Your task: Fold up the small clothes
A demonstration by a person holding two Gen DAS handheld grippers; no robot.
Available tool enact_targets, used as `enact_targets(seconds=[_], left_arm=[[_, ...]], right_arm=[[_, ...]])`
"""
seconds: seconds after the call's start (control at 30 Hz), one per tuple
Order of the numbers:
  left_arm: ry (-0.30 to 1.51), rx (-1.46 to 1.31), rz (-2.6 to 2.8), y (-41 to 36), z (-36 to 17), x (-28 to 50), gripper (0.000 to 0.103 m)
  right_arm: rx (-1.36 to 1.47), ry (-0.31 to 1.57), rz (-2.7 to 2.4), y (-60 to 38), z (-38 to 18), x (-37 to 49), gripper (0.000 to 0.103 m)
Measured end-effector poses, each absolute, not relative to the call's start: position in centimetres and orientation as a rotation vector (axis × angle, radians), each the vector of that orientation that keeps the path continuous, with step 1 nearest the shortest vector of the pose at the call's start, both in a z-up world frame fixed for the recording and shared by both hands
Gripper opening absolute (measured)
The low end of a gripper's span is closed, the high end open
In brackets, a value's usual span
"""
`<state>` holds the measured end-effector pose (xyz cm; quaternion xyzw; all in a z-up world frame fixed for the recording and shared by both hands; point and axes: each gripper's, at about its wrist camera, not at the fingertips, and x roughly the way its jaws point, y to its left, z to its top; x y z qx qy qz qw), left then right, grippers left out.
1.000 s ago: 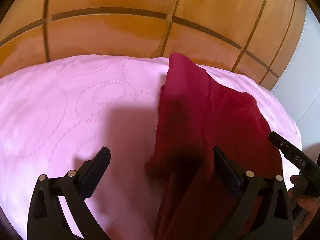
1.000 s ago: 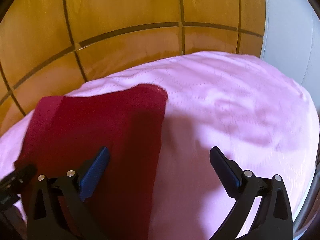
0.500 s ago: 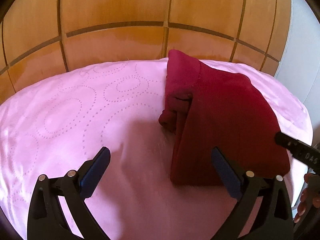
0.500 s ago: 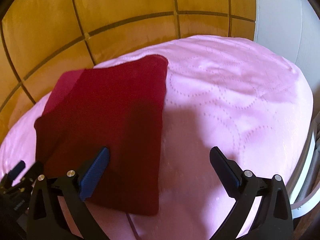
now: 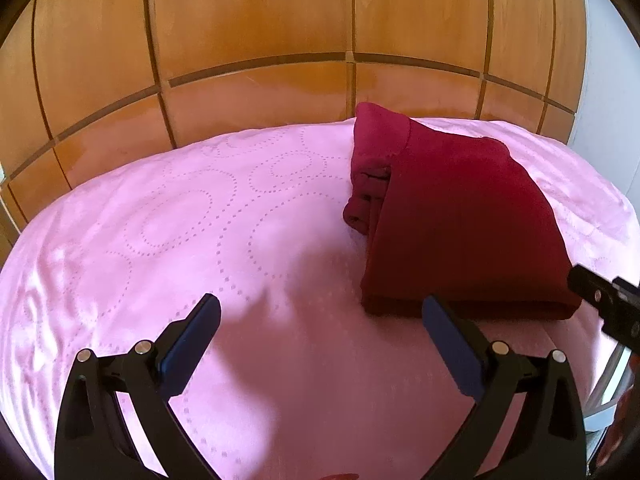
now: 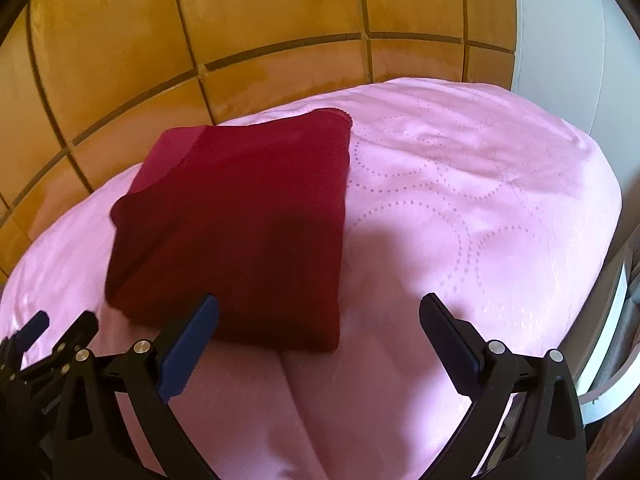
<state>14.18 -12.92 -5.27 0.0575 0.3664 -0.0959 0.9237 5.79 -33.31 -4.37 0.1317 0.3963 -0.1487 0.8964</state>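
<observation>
The left hand-held gripper (image 5: 320, 320) is spread wide with nothing between its fingers, above bare pink bedspread (image 5: 168, 240). At its 1 o'clock lies the folded dark red garment (image 5: 456, 224), its near fold edge just beyond the right fingertip, bunched layers showing along its 9 o'clock side. The right hand-held gripper (image 6: 320, 320) is also spread and empty; the garment (image 6: 240, 224) sits at its 11 o'clock, the near edge touching or just behind the left fingertip. Open bedspread (image 6: 480, 200) stretches toward 2 o'clock. A wooden panelled headboard (image 5: 280, 32) borders the far edge. No readable writing shows
</observation>
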Motion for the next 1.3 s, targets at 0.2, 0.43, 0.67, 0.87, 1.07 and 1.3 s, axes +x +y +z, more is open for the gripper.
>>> enact_targets(seconds=[0.2, 0.43, 0.67, 0.87, 1.07, 1.3], left_arm=[[0.725, 0.147, -0.169, -13.0, -4.7, 12.8, 0.101], [0.687, 0.142, -0.162, -12.5, -3.7, 11.7, 0.101], [0.695, 0.152, -0.161, -12.5, -3.9, 11.3, 0.101], [0.701, 0.149, -0.164, -12.7, -4.0, 11.2, 0.101], [0.698, 0.149, -0.169, -12.6, -4.0, 11.0, 0.101], [0.707, 0.147, -0.169, -12.7, -4.0, 11.0, 0.101]], right_arm=[[0.26, 0.786, -0.321, -32.3, -4.0, 3.6, 0.099], [0.211, 0.749, -0.362, -31.7, -3.7, 1.6, 0.099], [0.215, 0.756, -0.365, -32.0, -3.8, 1.7, 0.099], [0.221, 0.751, -0.369, -32.1, -3.8, 1.6, 0.099], [0.227, 0.755, -0.366, -32.1, -3.8, 1.6, 0.099], [0.223, 0.76, -0.36, -32.0, -3.8, 1.6, 0.099]])
